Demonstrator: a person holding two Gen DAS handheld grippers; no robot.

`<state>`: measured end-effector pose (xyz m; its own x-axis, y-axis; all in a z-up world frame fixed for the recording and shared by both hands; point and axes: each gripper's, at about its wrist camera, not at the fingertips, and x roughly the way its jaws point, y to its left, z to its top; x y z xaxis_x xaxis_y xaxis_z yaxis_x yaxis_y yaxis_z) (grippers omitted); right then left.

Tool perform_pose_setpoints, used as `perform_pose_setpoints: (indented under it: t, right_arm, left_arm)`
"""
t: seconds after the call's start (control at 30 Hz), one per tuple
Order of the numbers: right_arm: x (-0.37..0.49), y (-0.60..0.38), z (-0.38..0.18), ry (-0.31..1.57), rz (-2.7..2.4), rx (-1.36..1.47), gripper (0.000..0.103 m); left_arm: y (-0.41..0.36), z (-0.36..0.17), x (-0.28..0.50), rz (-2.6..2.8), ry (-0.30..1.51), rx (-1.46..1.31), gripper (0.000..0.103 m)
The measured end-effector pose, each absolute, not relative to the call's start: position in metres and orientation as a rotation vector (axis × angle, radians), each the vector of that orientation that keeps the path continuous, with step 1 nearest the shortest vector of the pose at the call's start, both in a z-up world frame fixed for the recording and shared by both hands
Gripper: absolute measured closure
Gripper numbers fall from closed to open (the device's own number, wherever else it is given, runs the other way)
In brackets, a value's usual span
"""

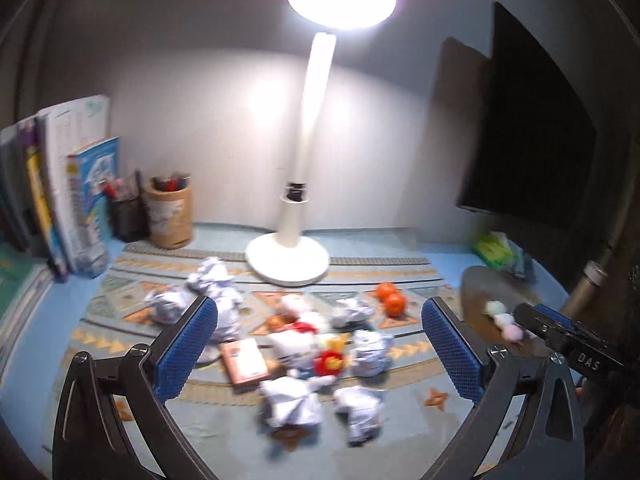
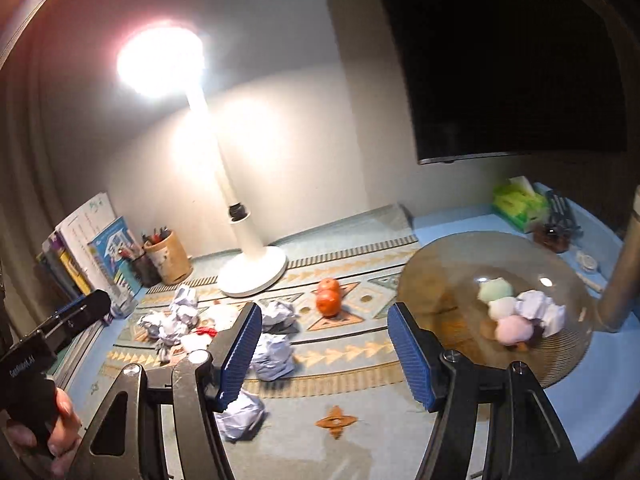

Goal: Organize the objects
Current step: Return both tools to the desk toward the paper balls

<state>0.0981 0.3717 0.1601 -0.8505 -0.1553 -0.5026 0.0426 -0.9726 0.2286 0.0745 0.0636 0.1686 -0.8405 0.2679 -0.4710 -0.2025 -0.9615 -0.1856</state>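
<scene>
**Both grippers empty above a littered worktop**

My left gripper stands spread wide with nothing between its blue pads; it hangs over the cluttered middle of the patterned mat. My right gripper is parted about halfway, also empty, over a bare stretch of the mat.

The crumpled paper balls lie scattered across the mat, several in a loose cluster in front of the white lamp. Among them sits a blurred soft toy in white, red and yellow, and just beside it a small reddish-brown card or booklet; I cannot tell which. Two oranges rest touching each other on the mat, between the lamp base and the glass bowl.

The bowl is at the right of the worktop. Inside it are three pastel balls, green, white and pink, in a row, with one crumpled paper against them.

At the back left, books stand upright beside two pen holders. A green tissue pack lies at the back right, under a dark screen.
</scene>
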Motion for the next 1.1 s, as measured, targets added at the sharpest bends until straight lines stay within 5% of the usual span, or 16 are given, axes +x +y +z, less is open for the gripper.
perform_pose_setpoints:
  t: [0.33, 1.1]
  right_arm:
    - [0.062, 0.296, 0.054, -0.158, -2.748, 0.959, 0.034]
    - [0.048, 0.286, 0.041, -0.052, -2.808, 1.082, 0.034]
  left_arm:
    - [-0.023, 0.037, 0.039, 2.836, -0.392, -1.075, 0.001]
    - [0.019, 0.041, 0.057, 2.833, -0.026, -0.985, 0.001]
